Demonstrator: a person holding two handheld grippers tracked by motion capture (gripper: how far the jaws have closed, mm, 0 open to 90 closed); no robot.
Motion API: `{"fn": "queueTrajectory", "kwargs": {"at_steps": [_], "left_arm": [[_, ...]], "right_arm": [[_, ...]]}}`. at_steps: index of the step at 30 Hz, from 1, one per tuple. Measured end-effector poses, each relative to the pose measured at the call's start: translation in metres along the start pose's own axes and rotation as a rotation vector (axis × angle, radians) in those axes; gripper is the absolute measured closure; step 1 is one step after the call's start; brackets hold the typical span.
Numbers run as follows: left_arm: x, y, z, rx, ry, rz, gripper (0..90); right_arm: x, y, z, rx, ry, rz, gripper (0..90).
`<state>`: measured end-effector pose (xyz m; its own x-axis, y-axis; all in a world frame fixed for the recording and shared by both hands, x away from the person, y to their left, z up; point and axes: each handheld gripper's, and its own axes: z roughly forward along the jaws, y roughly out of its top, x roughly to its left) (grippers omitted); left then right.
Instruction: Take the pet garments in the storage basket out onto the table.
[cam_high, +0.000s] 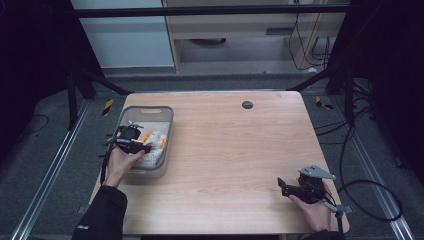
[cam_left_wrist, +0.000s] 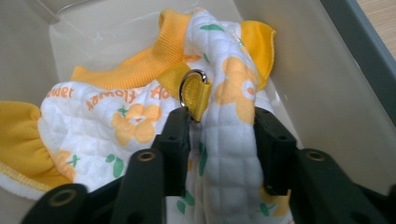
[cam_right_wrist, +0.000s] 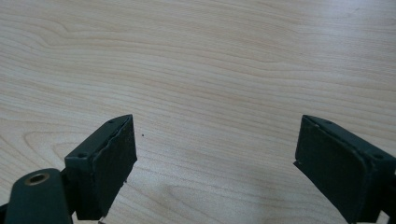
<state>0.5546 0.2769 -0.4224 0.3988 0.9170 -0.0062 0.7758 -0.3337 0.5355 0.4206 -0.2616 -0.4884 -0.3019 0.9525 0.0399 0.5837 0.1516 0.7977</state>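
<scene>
A small quilted garment (cam_left_wrist: 135, 121), white with orange flowers, yellow cuffs and a yellow strap with a metal ring (cam_left_wrist: 194, 77), lies in a grey plastic bin (cam_high: 145, 111) at the table's left. My left gripper (cam_left_wrist: 222, 121) reaches into the bin, and its pads press on a raised fold of the garment just below the ring. In the high view the left gripper (cam_high: 145, 148) sits over the garment (cam_high: 156, 141). My right gripper (cam_high: 281, 185) rests near the table's front right corner. Its jaws stand wide open over bare wood (cam_right_wrist: 215, 149), with nothing between them.
The bin's pale walls (cam_left_wrist: 317, 93) close in around the garment on all sides. A wooden table (cam_high: 225, 150) carries a round dark grommet (cam_high: 247, 104) near its far edge. Cables lie on the floor to the right.
</scene>
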Motion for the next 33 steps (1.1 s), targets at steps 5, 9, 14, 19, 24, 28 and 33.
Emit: {"fn": "queueTrajectory", "kwargs": {"at_steps": [5,9,14,19,24,28,33], "left_arm": [[0.004,-0.002,0.000,-0.004,0.011,-0.006,76.8],[0.005,-0.002,-0.002,-0.009,0.012,0.001,80.1],[0.006,0.000,-0.009,-0.018,0.016,0.006,80.9],[0.009,0.002,-0.023,-0.046,0.014,0.011,81.1],[0.011,0.004,-0.036,-0.076,0.013,0.012,81.2],[0.012,0.004,-0.045,-0.098,0.010,0.015,81.3],[0.013,0.005,-0.055,-0.111,0.011,0.024,81.4]], "right_arm": [[0.000,0.000,0.000,0.003,0.002,0.000,12.3],[0.000,0.000,0.001,0.007,0.005,0.001,12.1],[0.000,0.000,0.001,0.008,0.006,0.002,12.0],[0.000,0.000,0.000,0.007,0.006,0.002,12.0],[0.000,0.000,0.000,0.007,0.006,0.001,12.1],[0.000,0.000,0.000,0.007,0.006,0.001,12.0],[0.000,0.000,0.000,0.007,0.006,0.000,12.0]]}}
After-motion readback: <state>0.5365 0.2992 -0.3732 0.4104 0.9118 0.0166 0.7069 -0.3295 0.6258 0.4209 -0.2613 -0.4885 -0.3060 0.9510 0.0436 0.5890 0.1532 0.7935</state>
